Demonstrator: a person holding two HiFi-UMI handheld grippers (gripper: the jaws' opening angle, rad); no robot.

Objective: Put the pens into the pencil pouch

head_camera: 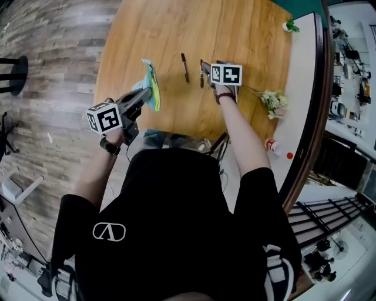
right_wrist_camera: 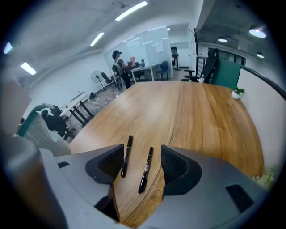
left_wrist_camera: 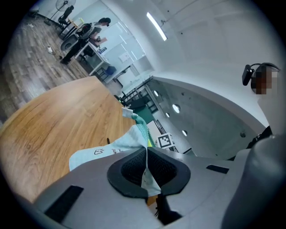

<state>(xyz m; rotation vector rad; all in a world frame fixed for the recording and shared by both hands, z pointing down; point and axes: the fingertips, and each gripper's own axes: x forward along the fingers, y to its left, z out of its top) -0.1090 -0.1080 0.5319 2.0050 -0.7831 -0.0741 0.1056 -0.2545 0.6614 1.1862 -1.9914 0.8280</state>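
Right gripper view: both pens [right_wrist_camera: 145, 170] point away between parted jaws (left gripper's [left_wrist_camera: 146, 150] jaws clamp pouch [left_wrist_camera: 109, 151]).

Round wooden table [head_camera: 176, 35], grey plank floor [head_camera: 53, 59] (black stool [head_camera: 20, 64] at left), ceiling strip lights [right_wrist_camera: 132, 10], distant office desks [right_wrist_camera: 143, 70].

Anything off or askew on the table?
Nothing spilled or damaged. One oddity: a flower bunch lies on its side near the table edge. Left pen and right pen lie roughly parallel.
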